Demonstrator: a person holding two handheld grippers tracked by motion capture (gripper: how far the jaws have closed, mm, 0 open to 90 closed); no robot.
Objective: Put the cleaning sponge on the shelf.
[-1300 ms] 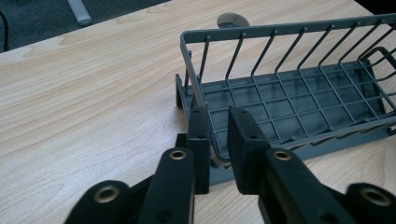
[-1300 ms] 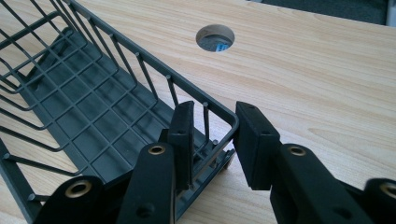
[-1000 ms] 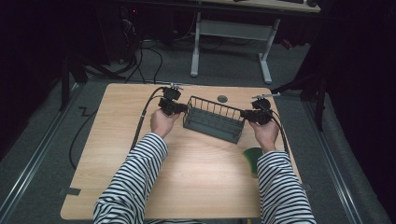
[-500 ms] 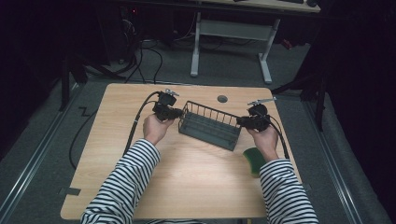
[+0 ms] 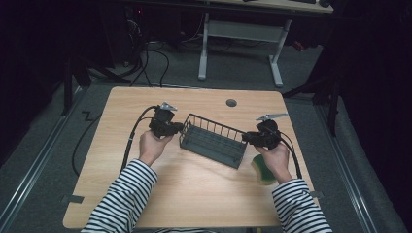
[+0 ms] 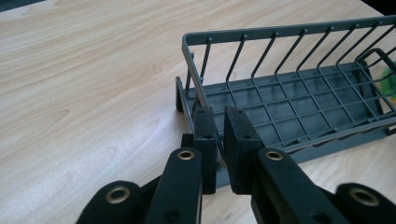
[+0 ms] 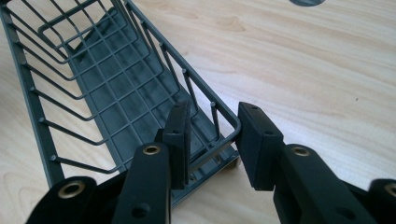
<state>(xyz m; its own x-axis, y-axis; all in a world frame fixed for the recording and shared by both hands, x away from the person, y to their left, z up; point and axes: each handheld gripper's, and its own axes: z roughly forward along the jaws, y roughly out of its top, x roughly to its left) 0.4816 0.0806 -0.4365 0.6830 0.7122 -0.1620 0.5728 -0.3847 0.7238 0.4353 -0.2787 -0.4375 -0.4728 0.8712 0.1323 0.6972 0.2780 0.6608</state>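
I see a dark grey wire basket (image 5: 212,141), long and narrow with a grid floor and slanted wire sides, resting slantwise on the middle of the wooden table (image 5: 194,194) with nothing lying in it and no writing I can read. My left gripper (image 6: 219,135) is clenched on the rim wire of the basket's left end, while my right gripper (image 7: 212,140) straddles the corner wire of the right end, its 2 jaws having just been opening, the wire between them with a gap to the pads. A green and yellow sponge (image 5: 263,171) lies on the table just beside the basket's right end, under my right hand (image 5: 277,158).
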